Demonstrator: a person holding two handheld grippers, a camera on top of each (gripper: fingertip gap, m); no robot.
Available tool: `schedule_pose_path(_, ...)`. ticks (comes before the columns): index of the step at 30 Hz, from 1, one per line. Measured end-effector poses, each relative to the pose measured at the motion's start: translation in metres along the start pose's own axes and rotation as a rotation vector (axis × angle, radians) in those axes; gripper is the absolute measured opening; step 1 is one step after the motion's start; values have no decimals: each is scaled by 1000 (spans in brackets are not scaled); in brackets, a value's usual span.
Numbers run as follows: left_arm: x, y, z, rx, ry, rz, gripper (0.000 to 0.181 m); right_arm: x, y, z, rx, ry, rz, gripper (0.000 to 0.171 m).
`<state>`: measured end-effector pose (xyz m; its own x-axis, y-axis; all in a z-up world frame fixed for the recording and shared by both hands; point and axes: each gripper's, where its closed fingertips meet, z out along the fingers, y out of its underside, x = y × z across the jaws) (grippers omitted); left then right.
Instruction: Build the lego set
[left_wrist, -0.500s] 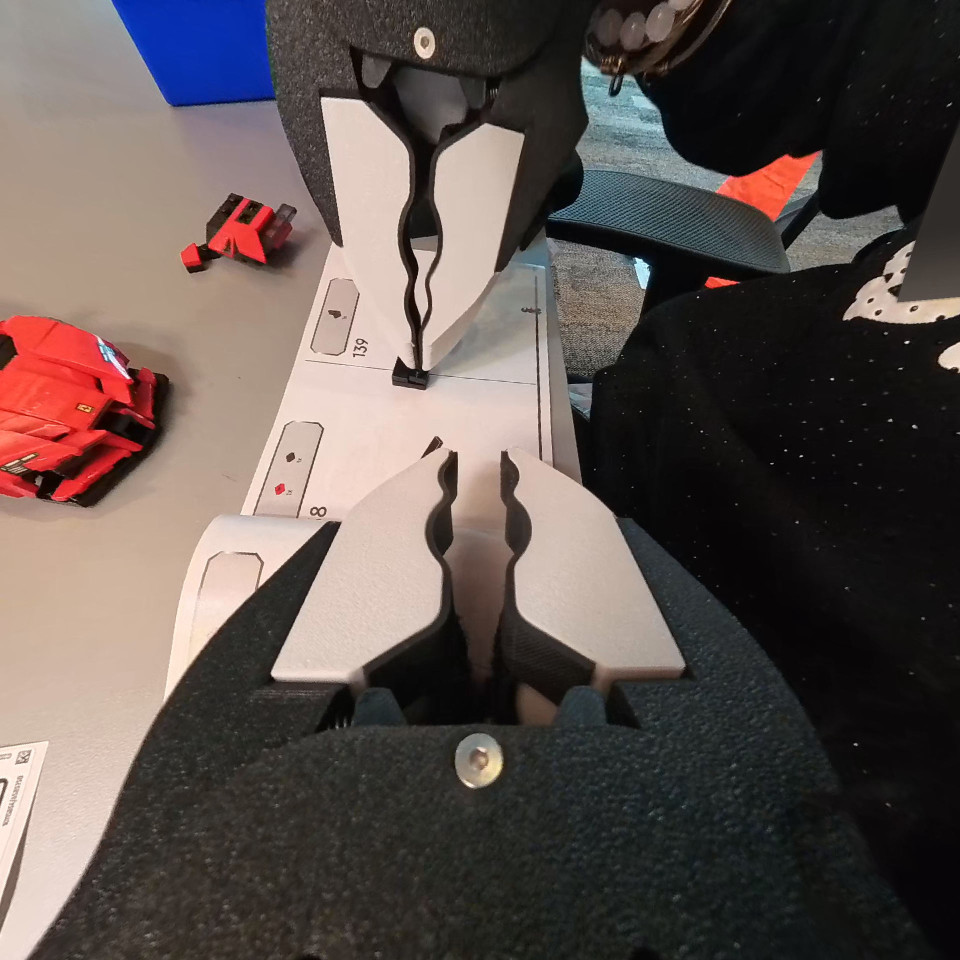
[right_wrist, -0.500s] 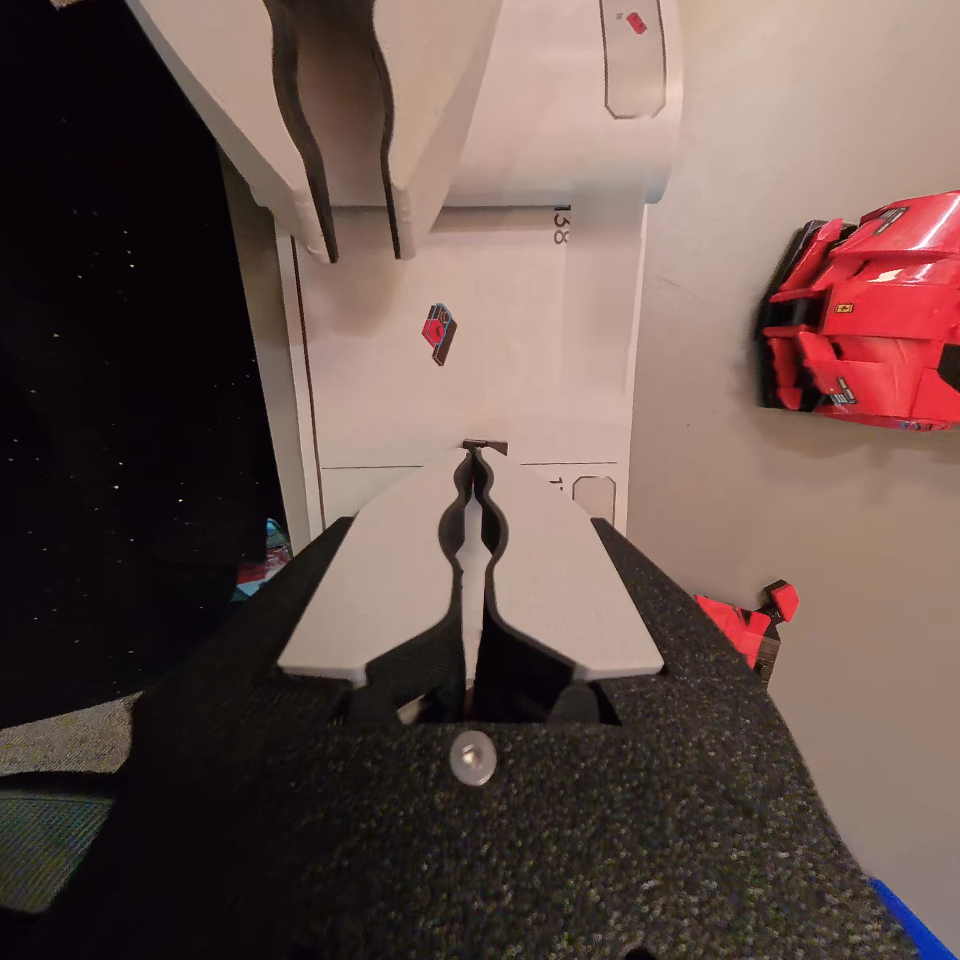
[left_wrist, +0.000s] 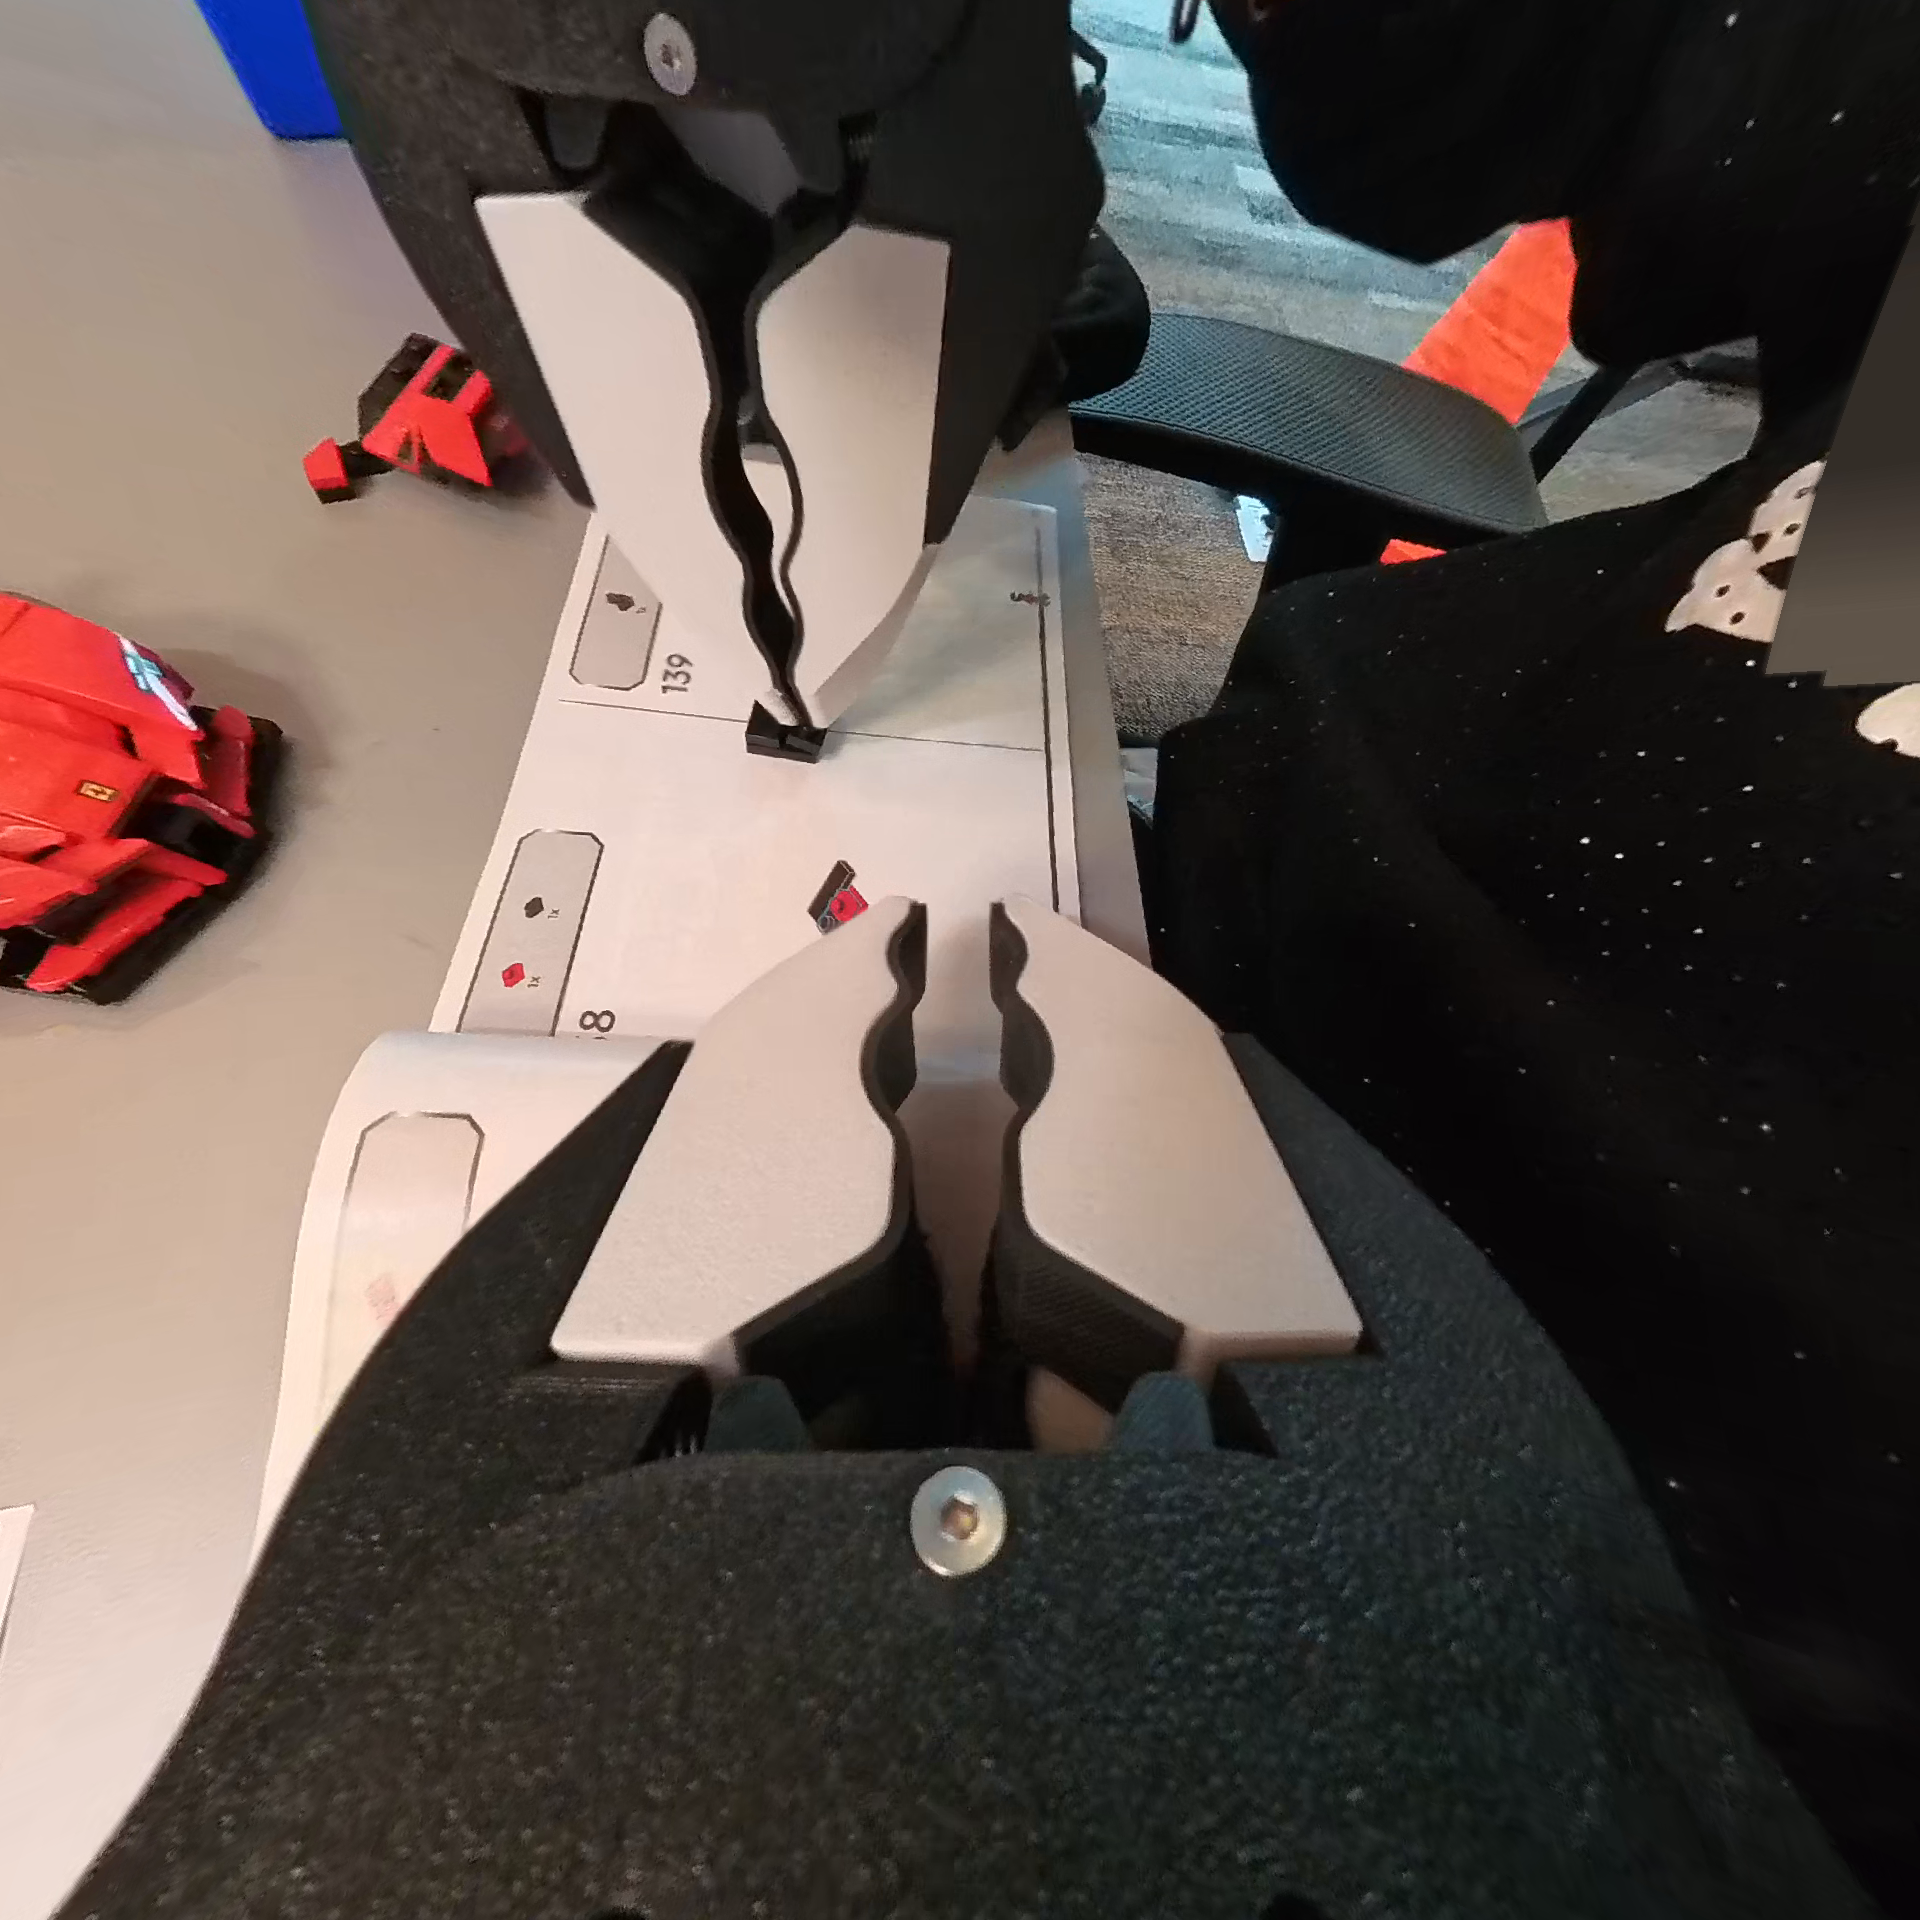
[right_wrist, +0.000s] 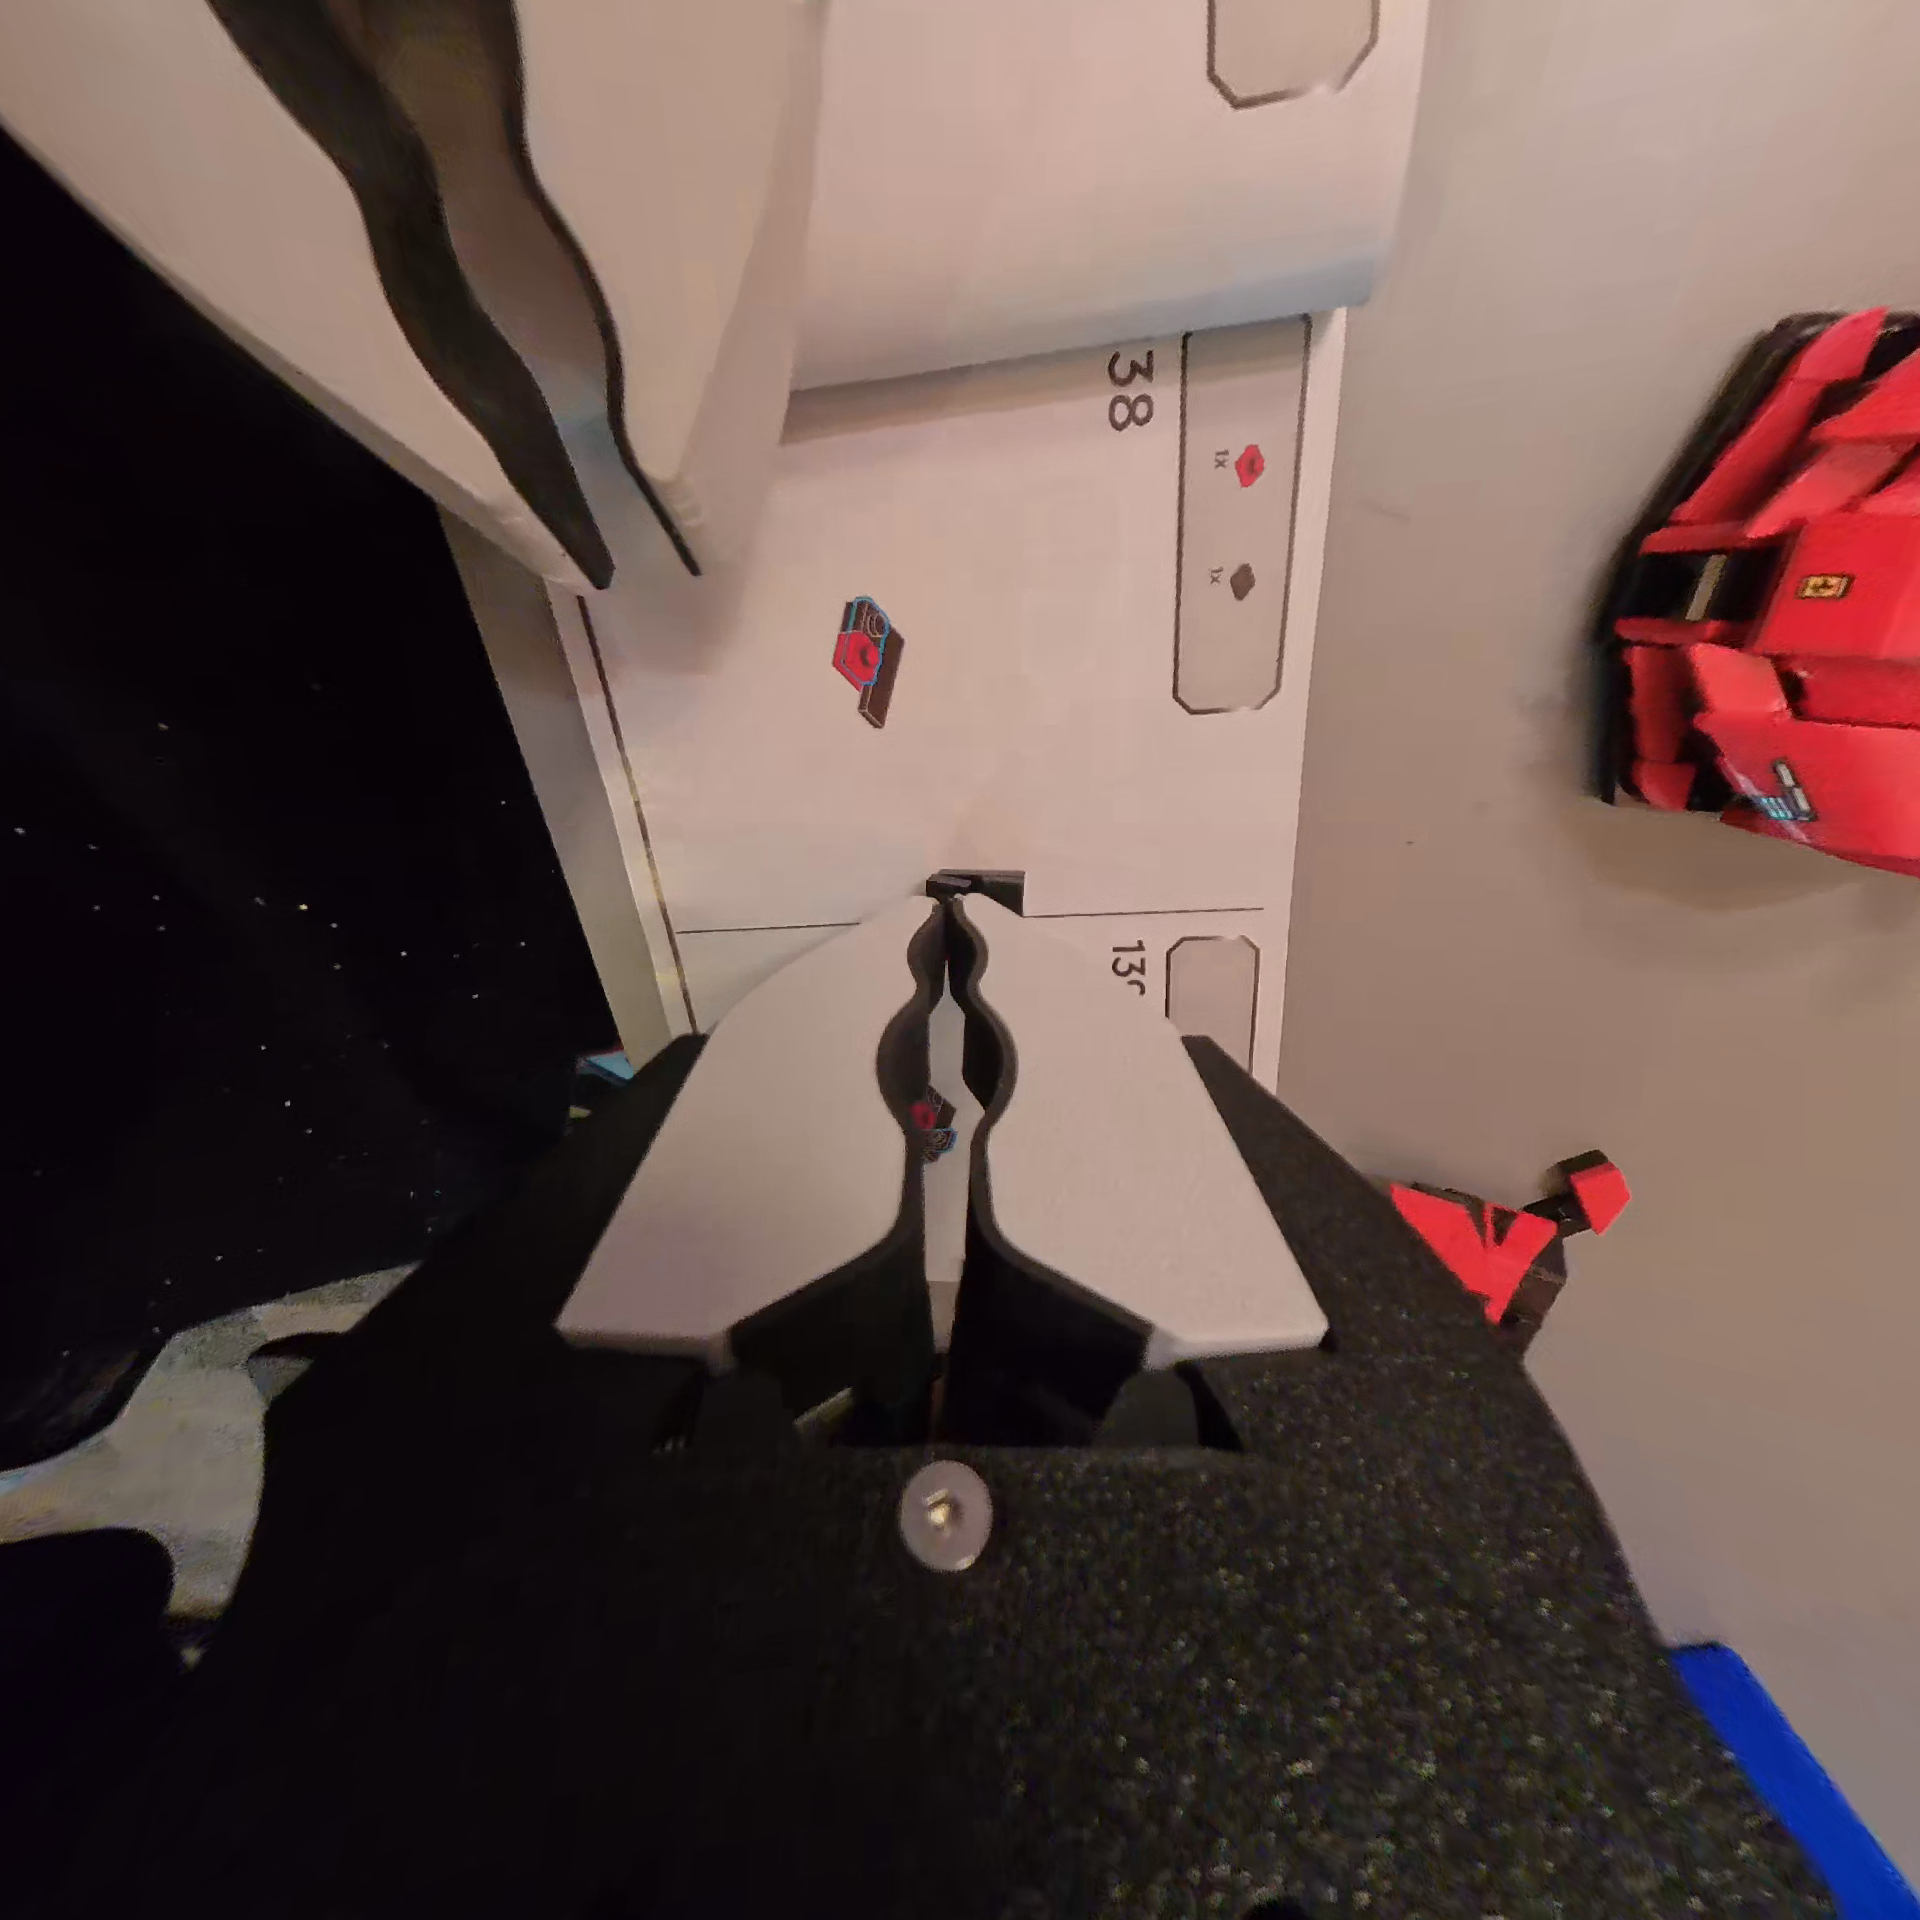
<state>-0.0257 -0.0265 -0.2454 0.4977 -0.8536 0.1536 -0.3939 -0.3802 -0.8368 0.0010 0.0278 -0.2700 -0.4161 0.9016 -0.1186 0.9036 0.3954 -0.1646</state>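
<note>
Nearest the lens, the left gripper (left_wrist: 954, 914) hovers over the curled instruction booklet (left_wrist: 727, 831) with its jaws parted and nothing between them. Just beyond, the right gripper (left_wrist: 787, 717) points down, its tips pinched onto a small black Lego piece (left_wrist: 784, 738) resting on the open page (how firmly it is caught is hard to make out). The booklet lies at the grey table's (left_wrist: 208, 520) edge, beside a person's dark sleeve. To the left, the red Lego car (left_wrist: 94, 790) is cut off by the frame; a small red-and-black subassembly (left_wrist: 426, 426) sits farther back, bare tabletop between them.
</note>
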Motion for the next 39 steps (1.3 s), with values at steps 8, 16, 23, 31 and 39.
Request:
schedule_pose_path(8,-5,-6,1,-9,-48,35,12,4,-2,-19,146,-34,-20,0)
schedule_pose_path(16,-10,-15,10,-53,-88,46,13,4,4,-16,227,3,-52,0)
schedule_pose_path(23,-21,-20,22,-99,-114,-9,16,10,5,-11,284,-42,-12,11)
schedule_pose_path(31,-33,-10,40,-182,-115,-4,11,12,5,-6,283,-52,-30,8)
schedule_pose_path(39,-35,-8,48,-207,-91,4,8,8,2,-4,279,-69,-85,5)
